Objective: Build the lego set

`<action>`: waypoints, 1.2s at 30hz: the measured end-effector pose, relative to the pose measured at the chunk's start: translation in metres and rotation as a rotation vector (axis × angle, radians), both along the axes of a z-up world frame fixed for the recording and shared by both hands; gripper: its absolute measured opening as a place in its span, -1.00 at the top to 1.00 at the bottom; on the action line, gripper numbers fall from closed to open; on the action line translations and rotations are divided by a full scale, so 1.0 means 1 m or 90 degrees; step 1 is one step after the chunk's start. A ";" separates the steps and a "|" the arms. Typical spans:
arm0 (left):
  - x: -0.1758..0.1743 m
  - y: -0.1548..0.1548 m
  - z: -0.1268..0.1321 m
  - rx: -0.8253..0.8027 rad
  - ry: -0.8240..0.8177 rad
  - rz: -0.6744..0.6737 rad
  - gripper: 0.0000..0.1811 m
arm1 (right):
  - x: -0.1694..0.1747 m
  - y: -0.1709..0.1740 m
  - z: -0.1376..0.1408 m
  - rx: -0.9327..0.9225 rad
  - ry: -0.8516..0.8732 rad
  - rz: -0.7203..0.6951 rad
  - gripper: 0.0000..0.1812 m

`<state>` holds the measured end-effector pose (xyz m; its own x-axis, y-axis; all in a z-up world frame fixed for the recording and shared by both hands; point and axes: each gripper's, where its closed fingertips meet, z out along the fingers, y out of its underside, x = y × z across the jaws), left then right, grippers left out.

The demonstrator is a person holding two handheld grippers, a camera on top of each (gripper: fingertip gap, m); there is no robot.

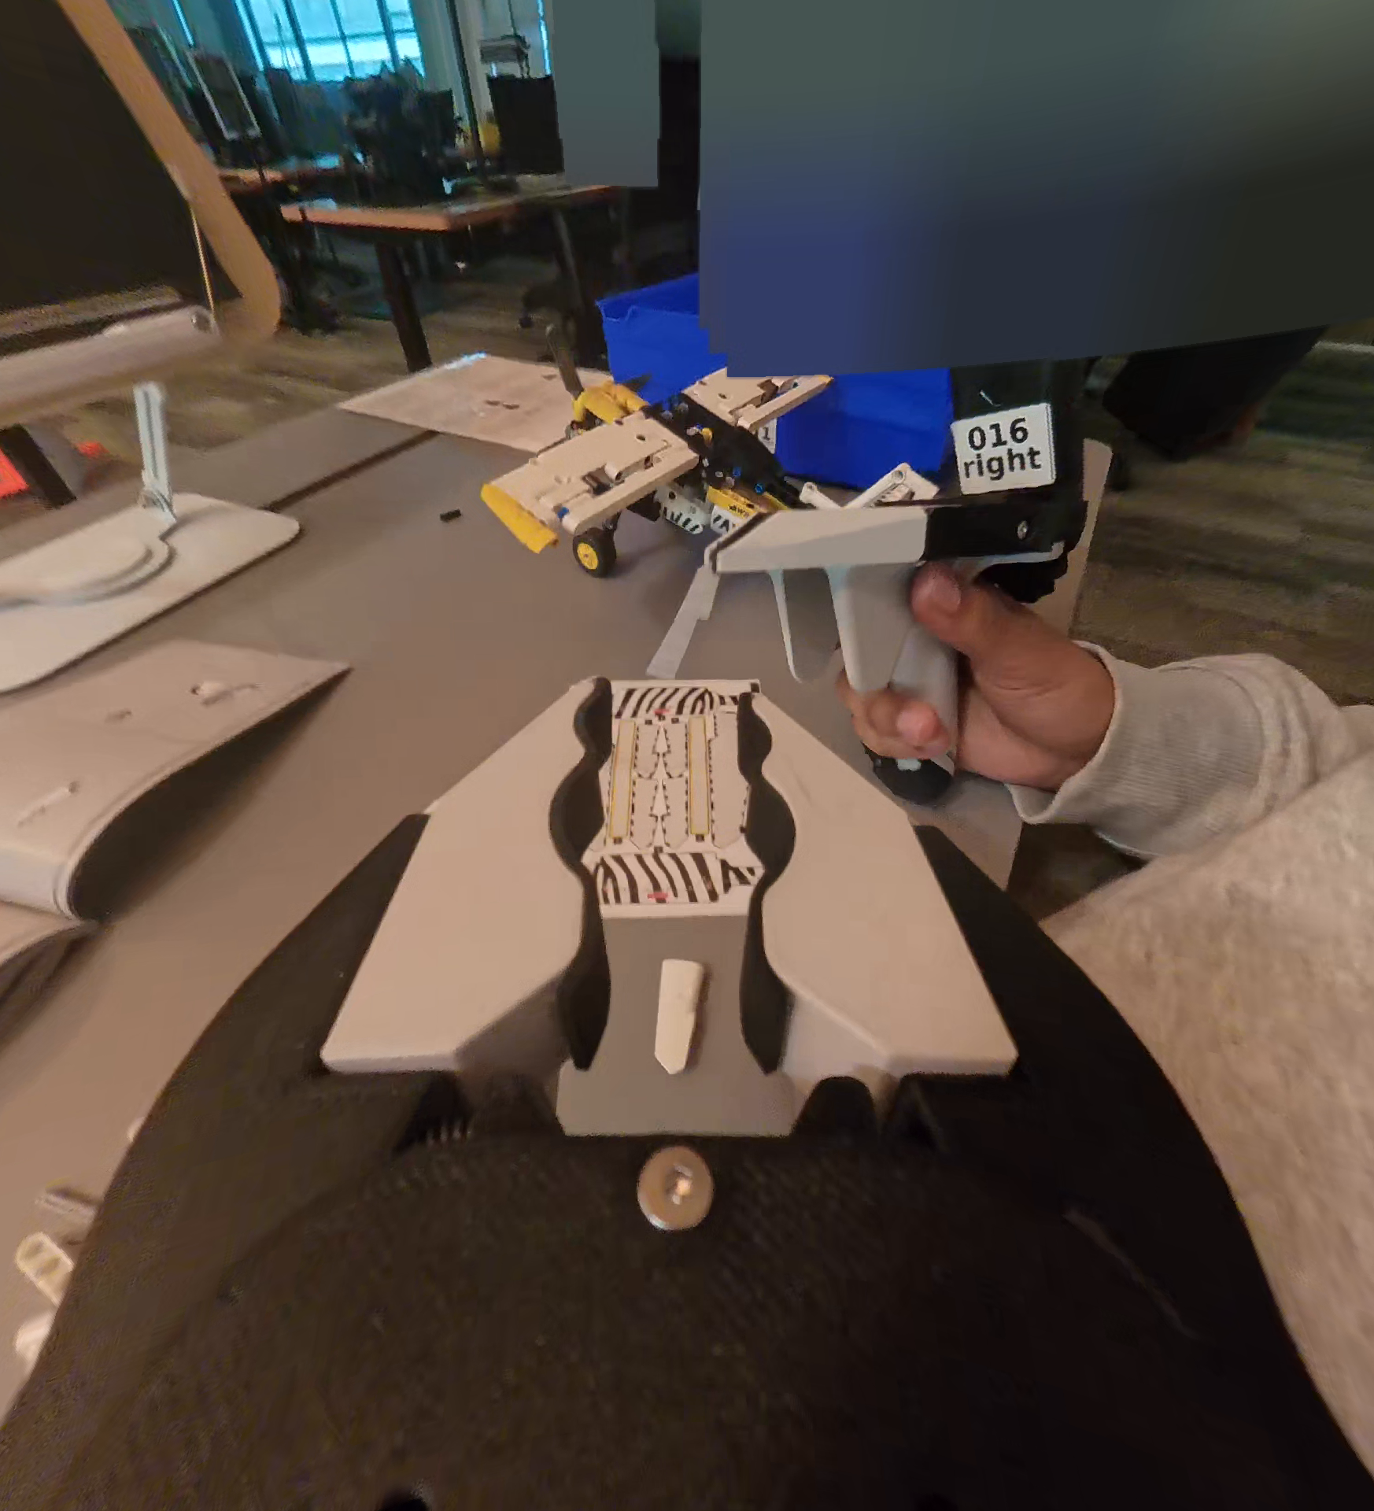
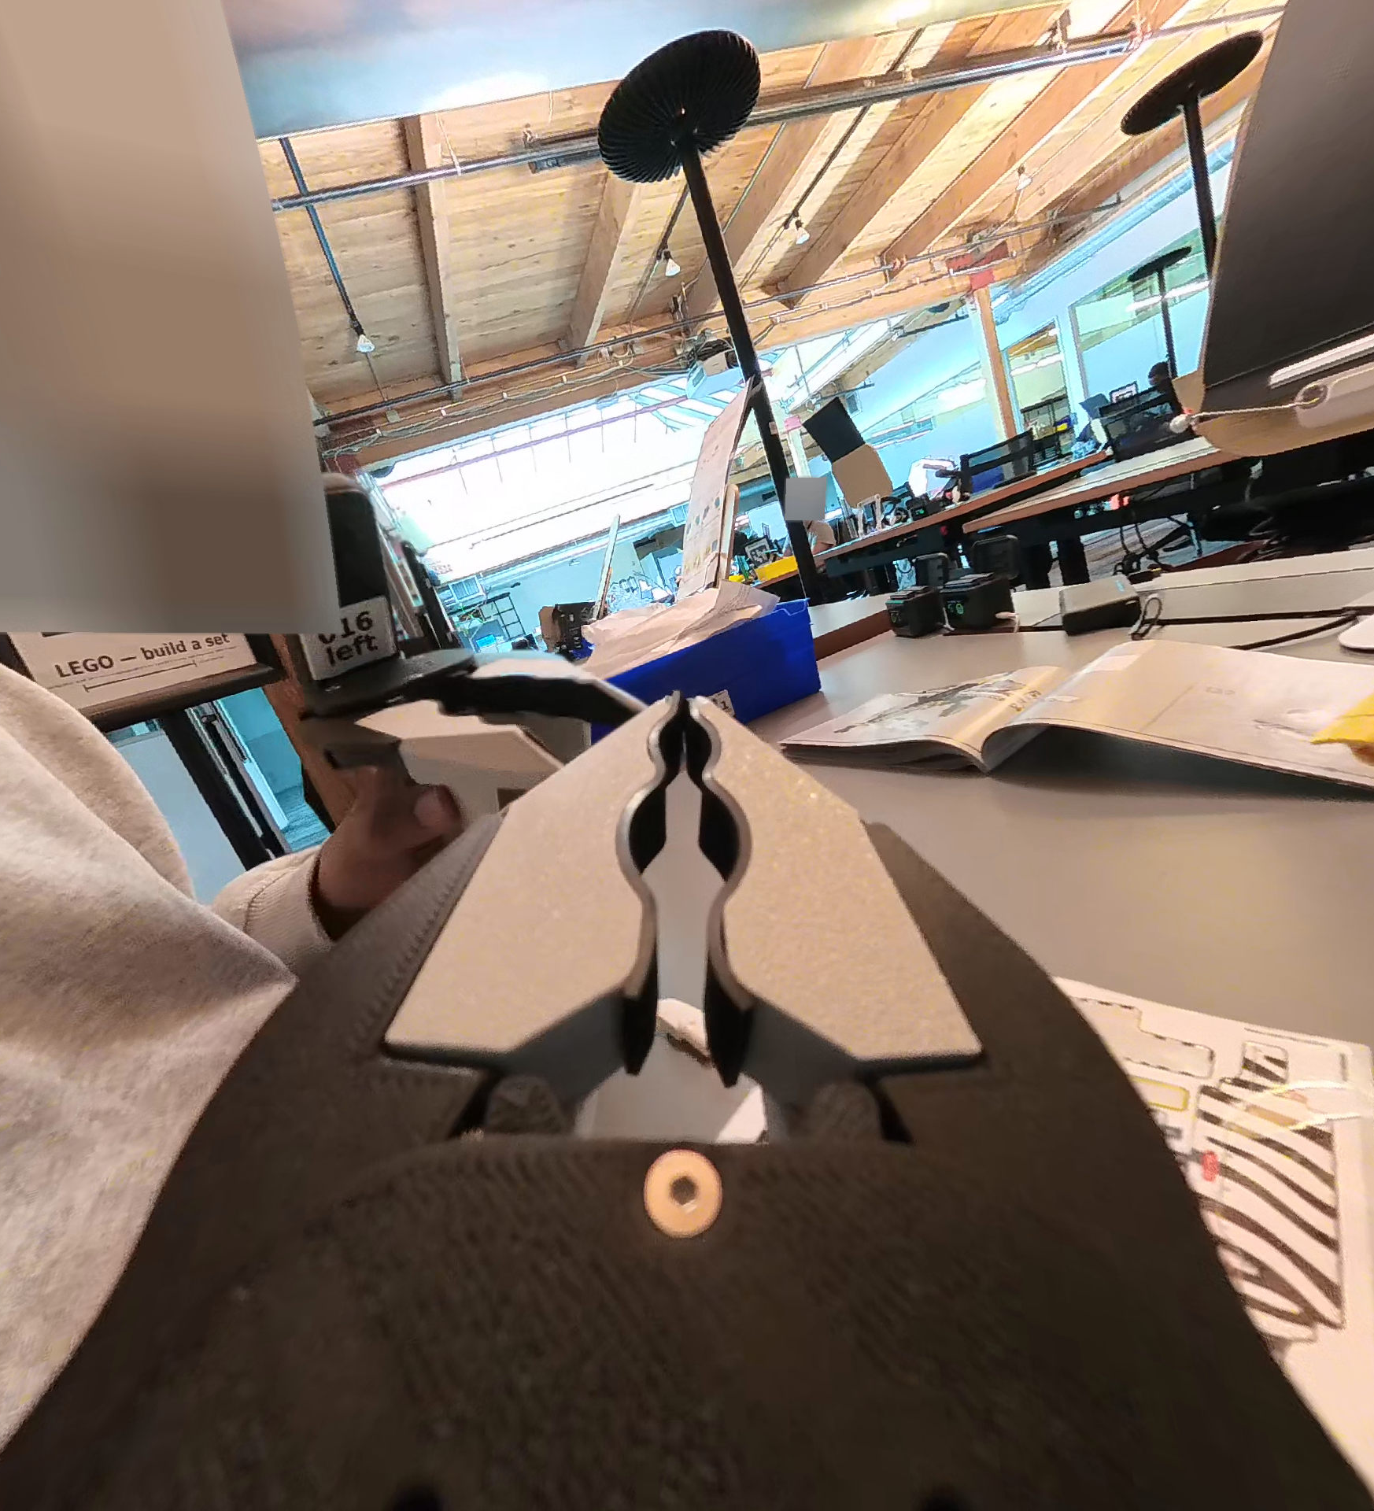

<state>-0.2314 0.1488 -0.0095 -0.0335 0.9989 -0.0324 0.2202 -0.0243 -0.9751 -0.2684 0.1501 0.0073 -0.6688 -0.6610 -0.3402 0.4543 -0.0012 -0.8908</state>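
- Grey counter in an open office carries the plane model, a blue bin behind it, an open manual and a sticker sheet.
- Left tongs are spread, hovering over the sticker sheet, which shows between the fingers; nothing is gripped. A small white piece sits near their base; I cannot tell whether it is a loose brick or part of the tool.
- Right tongs are pressed together at the tips and seem to hold nothing, aimed up and away from the counter, with the sheet lying low at their right.
- The model stands well apart from both tongs, beyond the sheet, near the bin.
- Risk: the thin, flat sheet may slide or crease if the left tongs close on it from above without an edge to catch.
- Risk: peeling a sticker needs a fine pinch; blunt tips could tear it or stick it to themselves.
- Risk: the right tongs look away from the work, so a blind swing could knock the model's wing or push the sheet off the counter.
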 end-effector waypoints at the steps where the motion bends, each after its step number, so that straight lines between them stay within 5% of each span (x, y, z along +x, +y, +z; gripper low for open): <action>1: -0.004 0.000 0.001 -0.016 -0.002 0.002 0.67 | 0.001 0.000 0.000 0.001 -0.003 0.002 1.00; 12: -0.014 0.003 -0.001 -0.087 -0.034 0.003 0.76 | 0.016 0.001 -0.004 0.029 0.003 0.034 1.00; 19: -0.012 0.009 -0.001 -0.047 -0.033 -0.037 0.86 | 0.024 0.005 -0.004 0.029 0.001 0.073 1.00; 24: -0.001 0.030 0.000 0.075 -0.052 -0.171 0.96 | 0.037 0.020 -0.014 0.002 0.161 0.117 1.00; 29: 0.009 0.031 -0.010 0.062 -0.087 -0.194 0.94 | 0.052 0.033 -0.034 -0.027 0.354 0.123 1.00; 36: 0.015 0.041 -0.030 -0.004 -0.167 -0.230 0.91 | 0.058 0.037 -0.033 -0.043 0.363 0.136 1.00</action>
<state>-0.2161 0.1894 -0.0390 0.3278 0.9447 0.0005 0.4366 -0.1510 -0.8869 -0.2108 0.1869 -0.0261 -0.5839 -0.8078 0.0802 -0.0976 -0.0283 -0.9948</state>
